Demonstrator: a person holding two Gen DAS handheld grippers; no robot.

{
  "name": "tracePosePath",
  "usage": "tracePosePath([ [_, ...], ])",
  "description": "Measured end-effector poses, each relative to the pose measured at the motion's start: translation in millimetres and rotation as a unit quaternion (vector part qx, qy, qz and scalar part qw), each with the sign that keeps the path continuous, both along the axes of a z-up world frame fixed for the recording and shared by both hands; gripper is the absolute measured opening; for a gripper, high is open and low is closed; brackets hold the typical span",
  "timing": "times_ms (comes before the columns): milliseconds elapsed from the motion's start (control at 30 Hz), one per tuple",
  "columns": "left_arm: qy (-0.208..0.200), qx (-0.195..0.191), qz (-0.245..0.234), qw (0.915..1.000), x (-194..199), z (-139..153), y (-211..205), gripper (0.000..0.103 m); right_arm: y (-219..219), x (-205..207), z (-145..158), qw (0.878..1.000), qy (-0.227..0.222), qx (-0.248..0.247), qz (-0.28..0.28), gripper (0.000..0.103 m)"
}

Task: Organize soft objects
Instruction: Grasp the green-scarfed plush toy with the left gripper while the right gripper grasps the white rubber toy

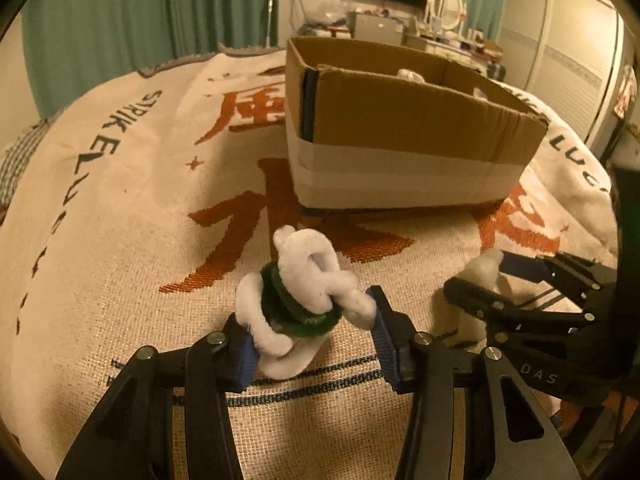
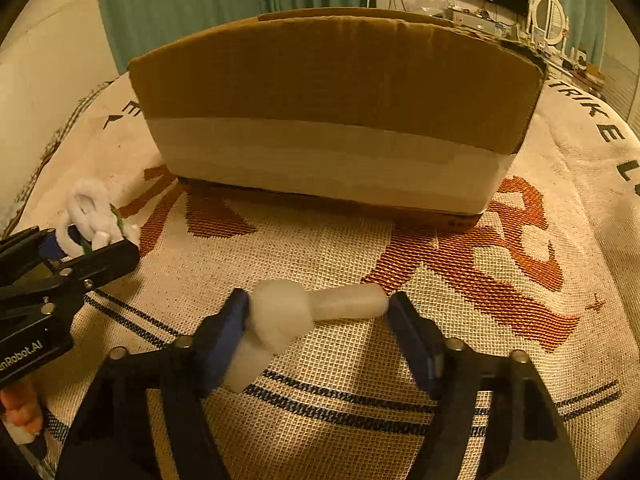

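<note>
My left gripper (image 1: 312, 320) is shut on a white fuzzy pipe-cleaner toy (image 1: 308, 280) with a dark green ring around it, held just above the blanket. My right gripper (image 2: 318, 308) is shut on a white soft lumpy object (image 2: 304, 316), held between both blue pads. The right gripper also shows at the right of the left wrist view (image 1: 480, 276), and the left gripper with its toy at the left of the right wrist view (image 2: 96, 232). An open cardboard box (image 1: 400, 120) stands ahead of both grippers, with something white inside it.
A cream woven blanket (image 1: 140, 220) with orange characters and dark lettering covers the bed. Green curtains hang behind. A dresser with a mirror, clutter and a wall television stand at the back right. The box has a white tape band around its lower half (image 2: 328, 160).
</note>
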State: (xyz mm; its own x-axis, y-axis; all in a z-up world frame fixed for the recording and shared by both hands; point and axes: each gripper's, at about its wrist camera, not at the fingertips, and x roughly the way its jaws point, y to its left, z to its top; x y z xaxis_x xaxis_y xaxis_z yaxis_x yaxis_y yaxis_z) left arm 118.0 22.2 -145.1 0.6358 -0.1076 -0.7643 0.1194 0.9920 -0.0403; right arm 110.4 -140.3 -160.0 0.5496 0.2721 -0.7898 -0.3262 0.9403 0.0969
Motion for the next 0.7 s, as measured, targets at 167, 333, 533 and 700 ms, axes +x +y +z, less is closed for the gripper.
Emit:
tracePosePath([
  [167, -0.005, 0.003, -0.003, 1.0, -7, 3, -4, 0.047, 2, -15, 9, 1.0, -0.016, 0.008, 0.019, 0.03],
  [333, -0.01, -0.003, -0.008, 0.9999, -22, 12, -9, 0.047, -6, -34, 26, 0.999, -0.03, 0.029, 0.022, 0.028],
  [533, -0.037, 0.003, -0.022, 0.9991, -43, 33, -26, 0.047, -17, -54, 57, 0.997, -0.062, 0.039, 0.013, 0.028],
  [700, -0.064, -0.003, -0.027, 0.9976, -55, 60, -34, 0.047, -32, -73, 91, 0.995, -0.094, 0.041, 0.003, 0.028],
])
